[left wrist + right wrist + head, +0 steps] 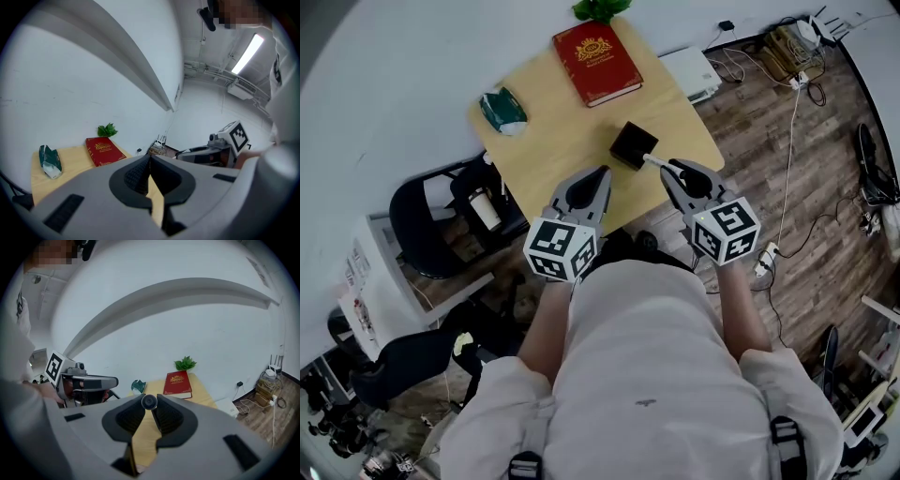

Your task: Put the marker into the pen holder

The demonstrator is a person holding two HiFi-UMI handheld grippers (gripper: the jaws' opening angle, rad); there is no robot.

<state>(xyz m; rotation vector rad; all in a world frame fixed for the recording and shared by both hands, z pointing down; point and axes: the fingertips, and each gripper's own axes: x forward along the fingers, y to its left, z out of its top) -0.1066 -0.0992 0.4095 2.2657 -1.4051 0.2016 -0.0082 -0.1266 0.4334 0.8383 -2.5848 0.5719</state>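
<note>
1 marker (pixel 655 162), likely light, stiff and slick, is pinched by its end in the right hand-held gripper (pixel 667 169), tip beside the pen holder (pixel 633 145); the left hand-held gripper (pixel 603 173) is pressed together, empty.

Only a short stub of the white marker (pixel 653 162) pokes out at 10 o'clock of the grey right tongs (pixel 670 173); its remaining length is buried between them. At 12 o'clock, the picture's edge crops the green leafy plant (pixel 600 8).
</note>
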